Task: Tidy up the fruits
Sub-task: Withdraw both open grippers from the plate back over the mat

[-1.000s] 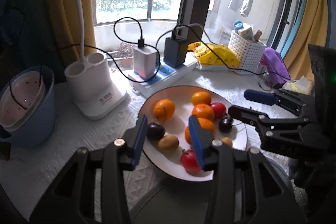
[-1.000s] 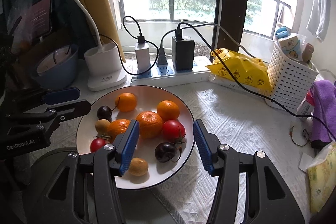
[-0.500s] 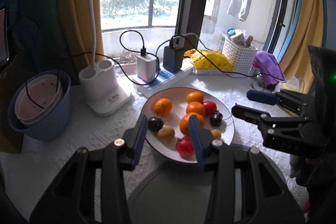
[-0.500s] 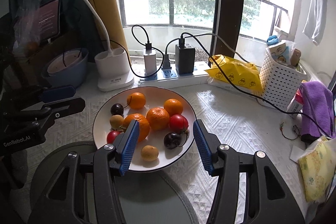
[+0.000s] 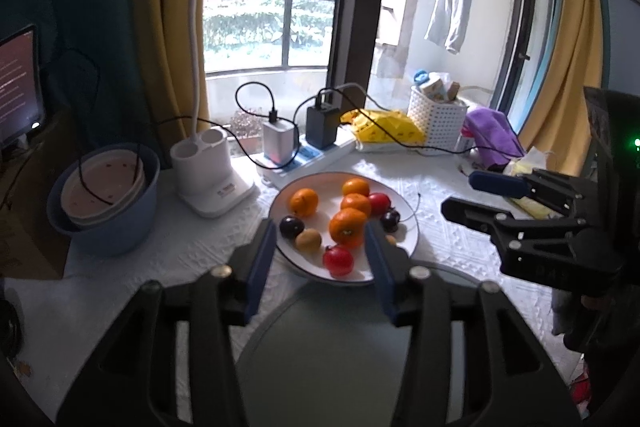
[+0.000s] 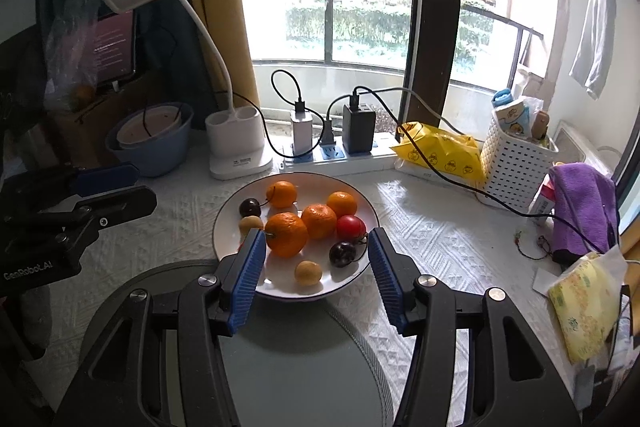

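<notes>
A white plate [image 5: 409,223] [image 6: 362,205] holds several fruits: oranges [image 5: 347,225] [image 6: 286,233], red tomatoes [image 5: 338,260] [image 6: 351,226], dark plums [image 5: 291,227] [image 6: 343,253] and small yellow-brown fruits [image 5: 308,239] [image 6: 308,272]. A grey round tray [image 5: 320,359] [image 6: 296,359] lies just in front of the plate. My left gripper [image 5: 320,251] is open and empty, above the tray and short of the plate; it shows at the left of the right wrist view [image 6: 108,183]. My right gripper [image 6: 316,255] is open and empty above the tray; it shows at the right of the left wrist view [image 5: 480,195].
Behind the plate are a power strip with chargers and cables [image 6: 336,153], a white desk lamp [image 6: 236,143], a blue bowl with stacked dishes [image 5: 102,203], a yellow bag [image 6: 440,151], a white basket [image 6: 516,163], a purple cloth [image 6: 584,207] and a tissue pack [image 6: 588,303].
Both grippers have pulled back and up from the plate; the plate looks smaller and farther, and more of the grey tray and the lamp head shows. Both stay open.
</notes>
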Demonstrator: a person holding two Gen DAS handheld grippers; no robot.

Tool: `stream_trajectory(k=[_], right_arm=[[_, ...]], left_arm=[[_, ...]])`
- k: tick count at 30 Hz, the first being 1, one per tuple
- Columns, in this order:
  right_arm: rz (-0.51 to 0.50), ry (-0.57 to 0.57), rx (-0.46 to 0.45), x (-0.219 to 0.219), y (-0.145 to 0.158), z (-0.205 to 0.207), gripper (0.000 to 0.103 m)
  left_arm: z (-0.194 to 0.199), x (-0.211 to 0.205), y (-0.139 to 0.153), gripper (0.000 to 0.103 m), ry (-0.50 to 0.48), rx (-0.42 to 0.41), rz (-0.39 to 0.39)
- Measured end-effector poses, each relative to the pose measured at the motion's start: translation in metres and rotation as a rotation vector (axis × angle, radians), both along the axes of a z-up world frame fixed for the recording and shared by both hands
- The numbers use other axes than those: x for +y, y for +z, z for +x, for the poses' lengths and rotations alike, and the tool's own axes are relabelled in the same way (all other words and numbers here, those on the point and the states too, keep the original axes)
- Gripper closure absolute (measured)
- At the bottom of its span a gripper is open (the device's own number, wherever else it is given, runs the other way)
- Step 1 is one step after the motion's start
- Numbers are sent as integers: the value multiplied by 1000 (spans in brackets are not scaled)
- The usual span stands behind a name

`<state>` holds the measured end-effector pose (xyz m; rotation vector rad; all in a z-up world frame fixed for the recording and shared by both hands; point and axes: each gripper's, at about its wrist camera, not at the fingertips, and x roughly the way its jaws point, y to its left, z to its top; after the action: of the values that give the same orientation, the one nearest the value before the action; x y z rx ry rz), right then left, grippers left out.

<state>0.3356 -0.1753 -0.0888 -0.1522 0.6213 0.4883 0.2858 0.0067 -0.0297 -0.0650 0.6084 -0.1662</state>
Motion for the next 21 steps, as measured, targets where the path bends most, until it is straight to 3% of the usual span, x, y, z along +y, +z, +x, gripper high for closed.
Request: stream_trajectory(k=[3, 21], right_arm=[[0, 1, -11, -1, 5, -11, 47], [12, -3, -100, -14, 36, -87, 47]], left_arm=[[-15, -1, 4, 40, 6, -16, 2], [-92, -6, 25, 39, 10, -80, 3]])
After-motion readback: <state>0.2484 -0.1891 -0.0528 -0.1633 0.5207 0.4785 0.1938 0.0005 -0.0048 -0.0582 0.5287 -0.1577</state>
